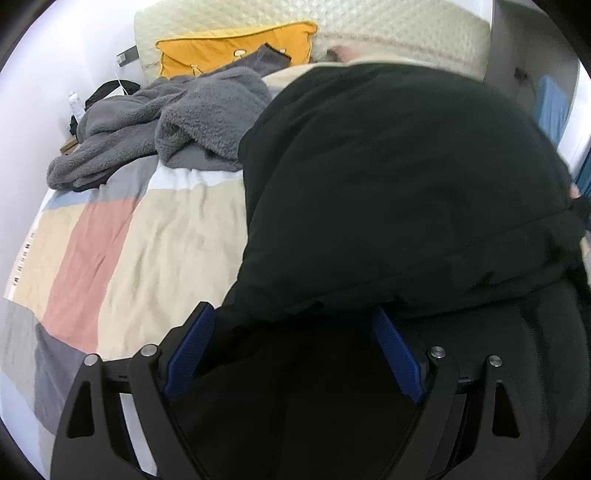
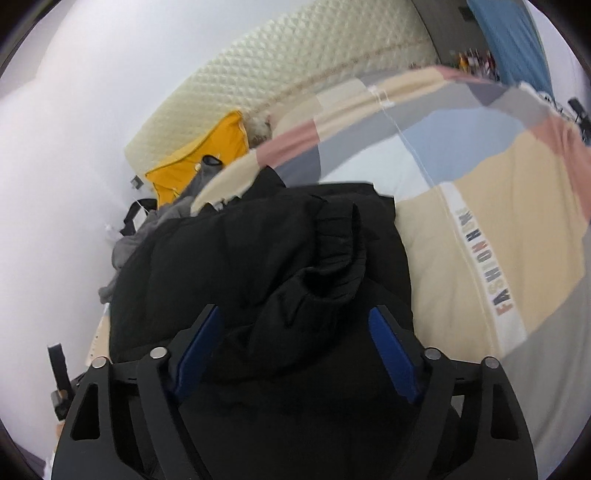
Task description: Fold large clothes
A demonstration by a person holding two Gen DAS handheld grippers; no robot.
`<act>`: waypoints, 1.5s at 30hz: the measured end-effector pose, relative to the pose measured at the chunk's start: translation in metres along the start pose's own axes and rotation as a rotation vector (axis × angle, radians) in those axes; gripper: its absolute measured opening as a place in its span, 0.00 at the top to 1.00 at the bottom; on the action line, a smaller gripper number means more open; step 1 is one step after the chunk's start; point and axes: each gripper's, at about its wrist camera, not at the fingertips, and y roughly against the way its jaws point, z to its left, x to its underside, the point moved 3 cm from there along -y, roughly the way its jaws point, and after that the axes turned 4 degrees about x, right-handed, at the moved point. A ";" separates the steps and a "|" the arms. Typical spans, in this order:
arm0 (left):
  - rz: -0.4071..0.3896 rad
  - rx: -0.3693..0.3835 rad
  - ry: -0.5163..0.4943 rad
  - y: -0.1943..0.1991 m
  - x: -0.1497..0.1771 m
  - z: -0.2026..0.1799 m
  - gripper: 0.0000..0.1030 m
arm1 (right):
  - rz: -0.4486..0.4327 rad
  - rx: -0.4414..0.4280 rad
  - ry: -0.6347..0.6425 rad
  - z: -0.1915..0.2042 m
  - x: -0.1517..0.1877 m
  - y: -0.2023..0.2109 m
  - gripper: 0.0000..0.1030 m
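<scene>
A large black padded jacket [image 1: 406,184] lies bunched on the bed, filling the right half of the left wrist view. My left gripper [image 1: 291,310] hovers over its near edge with jaws wide; black fabric lies between the blue pads [image 1: 192,350], whose inner faces stay bare. In the right wrist view the same jacket [image 2: 240,258] shows a sleeve with a ribbed cuff [image 2: 332,251] folded over on top. My right gripper [image 2: 295,310] is over that sleeve, jaws apart, with fabric between the pads [image 2: 395,354] and no clear pinch.
The bed has a patchwork cover [image 1: 147,240] of pink, cream, grey and blue. A grey fleece garment [image 1: 166,118] lies heaped at the far left near a yellow pillow [image 1: 229,48] and the quilted cream headboard [image 1: 369,22]. A white wall runs along the left.
</scene>
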 end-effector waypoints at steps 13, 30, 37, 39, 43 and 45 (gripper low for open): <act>0.132 -0.062 0.035 -0.023 0.018 0.039 0.15 | 0.009 -0.083 -0.014 -0.002 -0.010 -0.020 0.76; -0.063 -0.026 0.315 -0.001 -0.012 0.062 0.15 | -0.164 -0.085 0.220 0.059 -0.017 0.049 0.83; -0.109 0.003 0.495 0.003 -0.010 0.085 0.15 | -0.162 -0.102 0.256 0.070 -0.009 0.051 0.83; -0.107 -0.004 0.499 0.002 -0.009 0.084 0.15 | -0.127 -0.065 0.254 0.064 -0.006 0.041 0.83; -0.106 -0.008 0.483 0.003 -0.010 0.080 0.14 | 0.010 0.035 0.204 0.039 0.003 0.005 0.84; -0.090 -0.021 0.470 0.000 -0.008 0.078 0.14 | 0.057 0.065 0.194 0.032 0.009 -0.007 0.84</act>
